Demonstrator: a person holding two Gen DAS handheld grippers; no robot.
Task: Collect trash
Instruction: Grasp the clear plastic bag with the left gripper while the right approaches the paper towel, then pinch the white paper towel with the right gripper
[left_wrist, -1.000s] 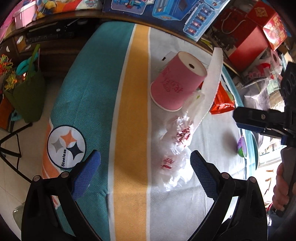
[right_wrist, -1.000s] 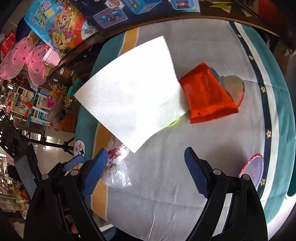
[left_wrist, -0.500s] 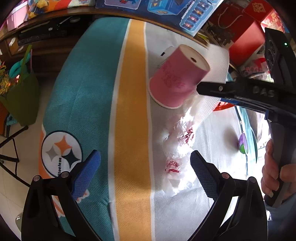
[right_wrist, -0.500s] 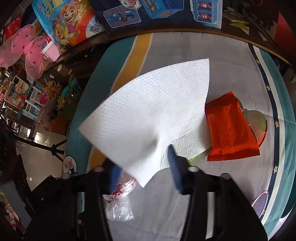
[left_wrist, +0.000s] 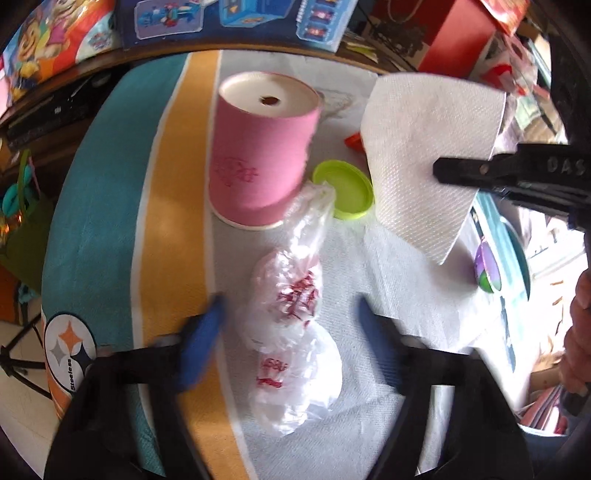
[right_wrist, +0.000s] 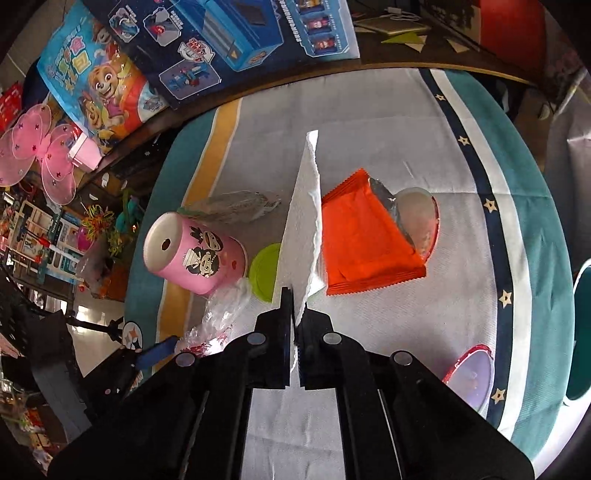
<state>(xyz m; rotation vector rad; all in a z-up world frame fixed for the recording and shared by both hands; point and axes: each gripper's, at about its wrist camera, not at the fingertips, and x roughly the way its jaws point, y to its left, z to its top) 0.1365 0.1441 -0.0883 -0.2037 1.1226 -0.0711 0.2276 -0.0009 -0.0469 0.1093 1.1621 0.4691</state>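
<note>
right gripper (right_wrist: 295, 314): clamped on paper towel (right_wrist: 303, 221) | left gripper (left_wrist: 290, 321): jaws apart, blurred, straddling plastic bag (left_wrist: 295, 332), contact unclear

R gripper (right_wrist: 296, 317) jaws now clamped on paper towel (left_wrist: 428, 155), lifted; L gripper (left_wrist: 288, 325) jaws narrowing round plastic bag (left_wrist: 295, 332).

Right gripper (right_wrist: 296, 325) squeezed tight on a white paper towel (right_wrist: 303, 218), held up in the air, pointing toward 12 o'clock, left gripper (left_wrist: 291, 321) low at 6 o'clock, blue fingers (left_wrist: 201, 347) spread on both sides of a clear plastic bag (left_wrist: 295, 332)
</note>
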